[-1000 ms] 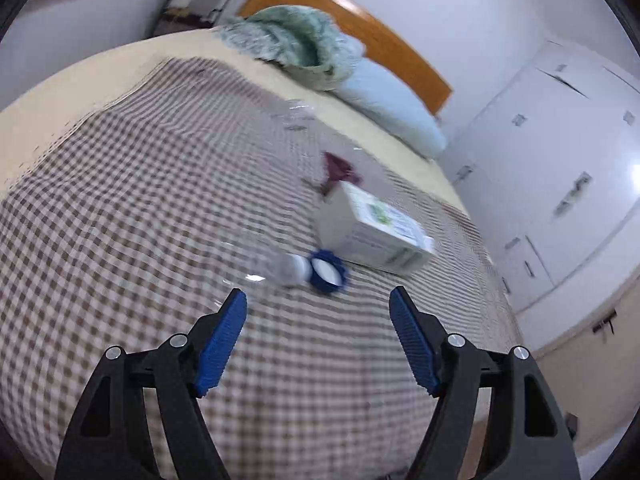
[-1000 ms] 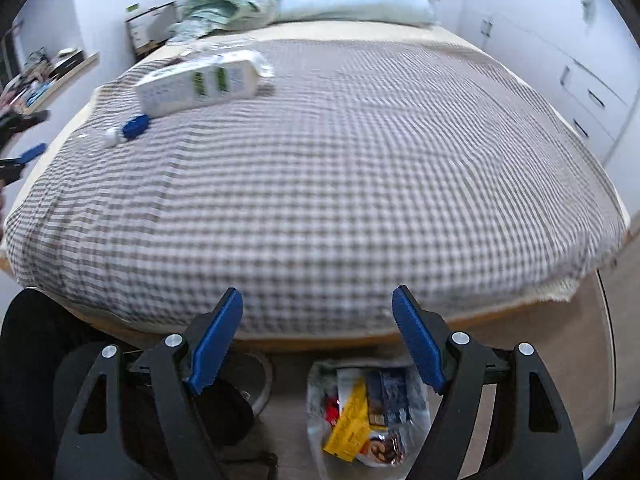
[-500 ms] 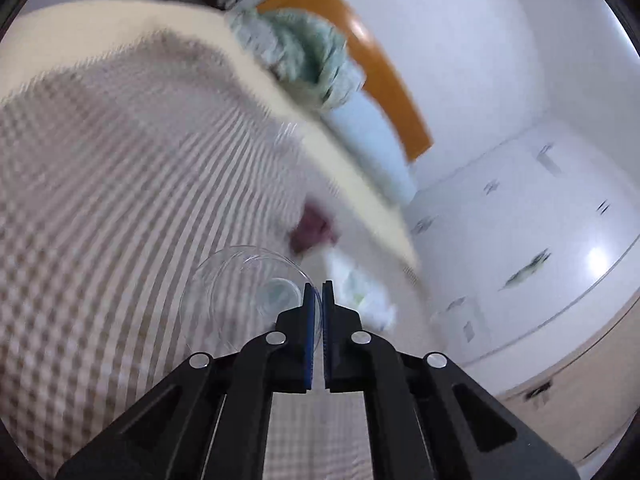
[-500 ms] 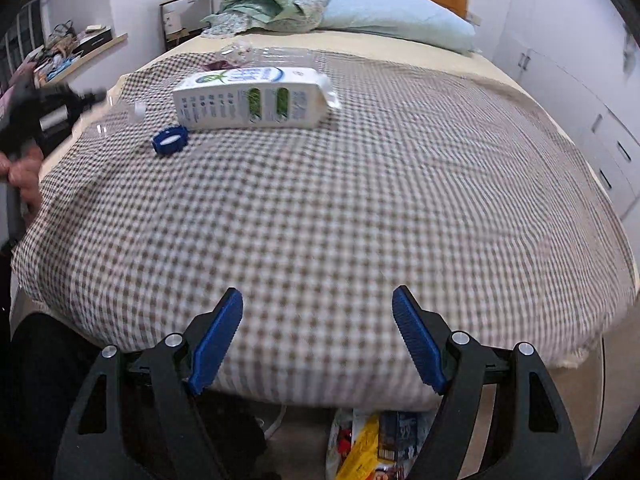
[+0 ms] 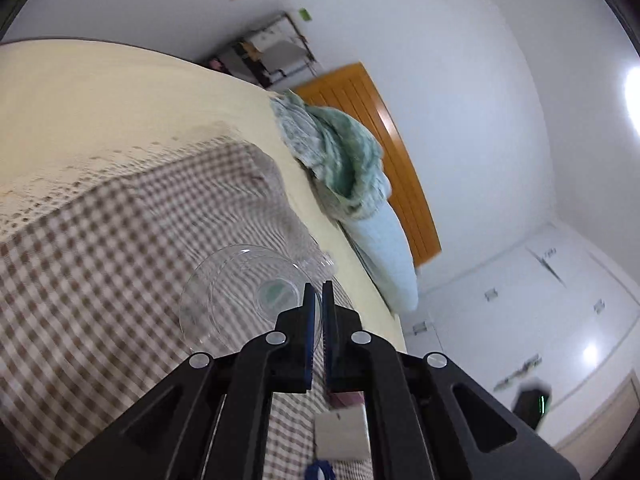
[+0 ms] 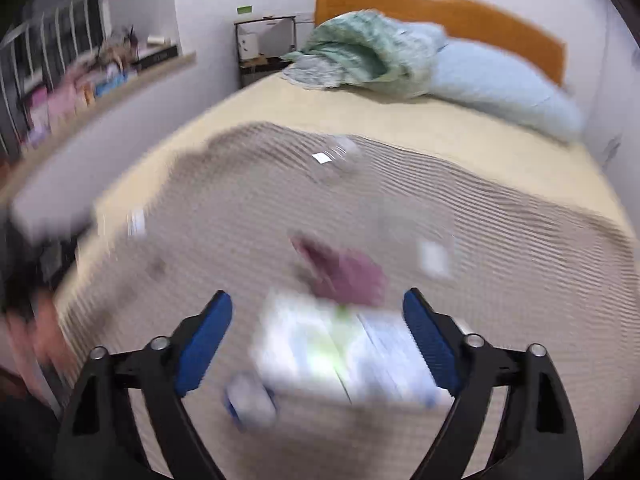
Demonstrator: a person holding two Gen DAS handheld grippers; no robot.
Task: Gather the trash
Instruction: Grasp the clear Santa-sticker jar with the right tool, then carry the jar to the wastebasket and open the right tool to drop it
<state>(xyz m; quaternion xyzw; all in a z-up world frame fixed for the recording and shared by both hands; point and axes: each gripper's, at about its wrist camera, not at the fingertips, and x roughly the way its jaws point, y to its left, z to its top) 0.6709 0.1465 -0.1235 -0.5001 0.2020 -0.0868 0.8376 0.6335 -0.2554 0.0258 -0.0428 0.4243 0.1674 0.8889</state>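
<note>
My left gripper (image 5: 315, 294) is shut on the rim of a clear plastic cup (image 5: 236, 296) and holds it above the checked bedspread (image 5: 100, 248). My right gripper (image 6: 318, 312) is open and empty, with a white and green carton (image 6: 344, 356) lying between its fingers on the bed. A blue and white cap (image 6: 250, 400) lies by the carton's near left corner. A crumpled maroon wrapper (image 6: 344, 268) lies just beyond the carton. Clear plastic pieces (image 6: 340, 156) lie farther up the bed. The right wrist view is blurred.
A green blanket (image 6: 360, 52) and a pale blue pillow (image 6: 500, 84) lie at the orange headboard (image 6: 460, 12). A shelf with books (image 6: 92, 84) runs along the left wall. White cupboards (image 5: 560, 300) stand beyond the bed.
My left gripper closed on the clear cup and lifted it, tilting upward. My right gripper swung from the foot of the bed over to the carton, staying open.
</note>
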